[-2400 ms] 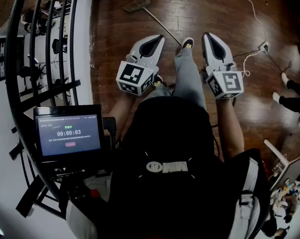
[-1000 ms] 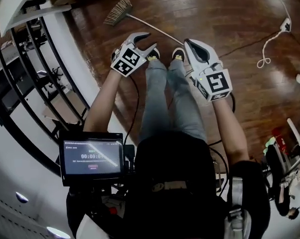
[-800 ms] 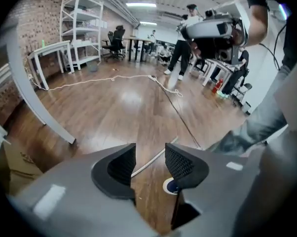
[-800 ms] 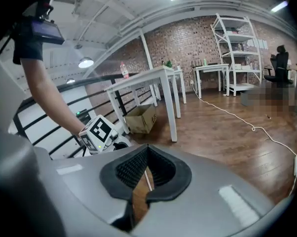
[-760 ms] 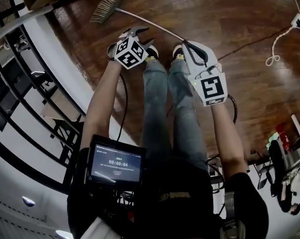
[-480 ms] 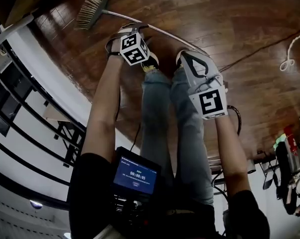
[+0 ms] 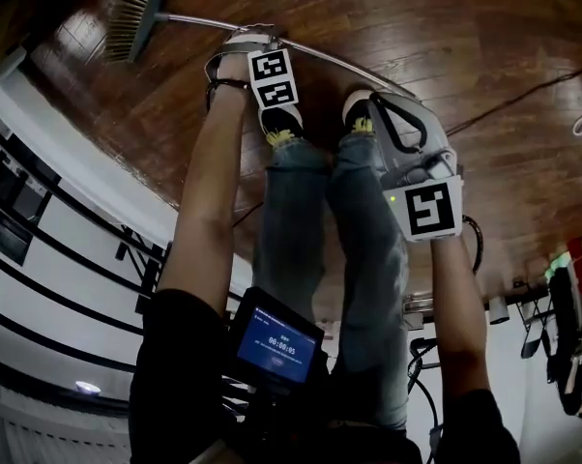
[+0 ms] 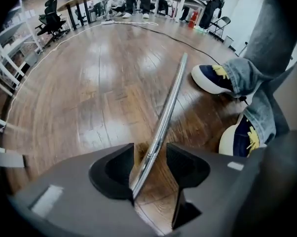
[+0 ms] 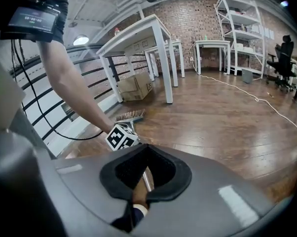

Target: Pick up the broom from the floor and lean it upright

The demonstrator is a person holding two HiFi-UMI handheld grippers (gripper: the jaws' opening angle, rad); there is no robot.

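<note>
The broom lies flat on the wooden floor, with its bristle head [image 7: 136, 13] at the upper left and its metal handle [image 7: 339, 61] running right past my shoes. My left gripper [image 7: 255, 39] points almost straight down over the handle. In the left gripper view the handle [image 8: 169, 102] passes between the jaws of that gripper [image 8: 150, 157], which are opening, and the pads do not press on it. My right gripper [image 7: 378, 102] hangs shut above the handle's near end and holds nothing. In the right gripper view the handle [image 9: 146, 179] shows through the loop of the right gripper [image 9: 147, 149].
My two shoes [image 8: 212, 78] stand right beside the handle. A black railing [image 7: 40, 249] runs along the left. White tables [image 9: 148, 38], a cardboard box [image 9: 134, 89] and a shelf [image 9: 240, 28] stand beyond the broom head [image 9: 130, 115]. A white cable [image 9: 257, 100] trails over the floor.
Both grippers have dropped toward the floor. The left one has rolled and come down astride the broom handle with its jaws wider. The right one stays shut.
</note>
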